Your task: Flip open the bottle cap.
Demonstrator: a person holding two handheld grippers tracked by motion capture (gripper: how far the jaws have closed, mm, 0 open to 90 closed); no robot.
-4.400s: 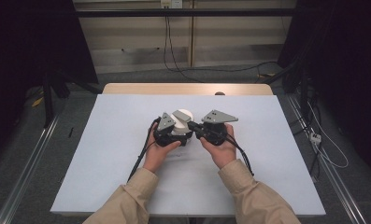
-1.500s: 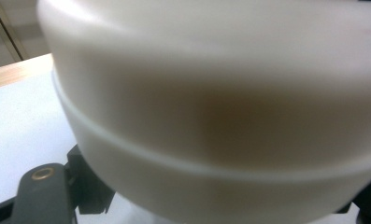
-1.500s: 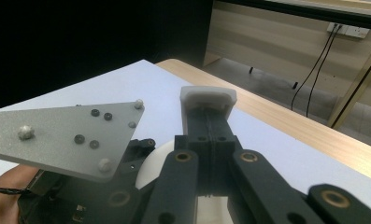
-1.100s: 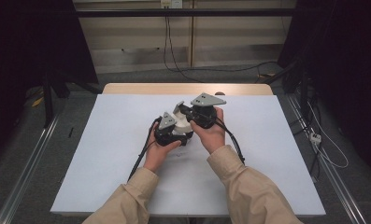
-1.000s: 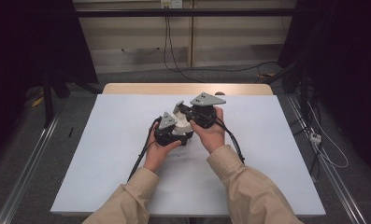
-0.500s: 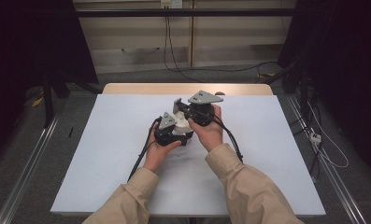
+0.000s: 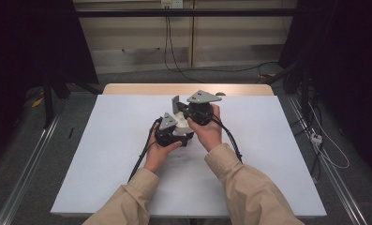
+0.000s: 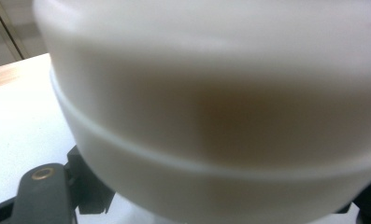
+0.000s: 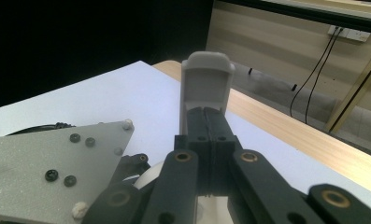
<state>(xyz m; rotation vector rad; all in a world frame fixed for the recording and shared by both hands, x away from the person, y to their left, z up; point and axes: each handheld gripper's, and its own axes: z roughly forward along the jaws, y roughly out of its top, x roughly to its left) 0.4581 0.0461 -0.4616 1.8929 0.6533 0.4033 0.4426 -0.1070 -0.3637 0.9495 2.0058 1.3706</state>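
White container [image 7: 180,123] sits between your two grippers over the middle of the white table [image 7: 108,154], and your left gripper [image 7: 173,132] is clamped on its rounded body, which looms close and blurred in the left gripper view. Your right gripper [image 9: 206,119] has its jaws pressed together, pinching the upright grey flip lid [image 9: 206,79] above the container
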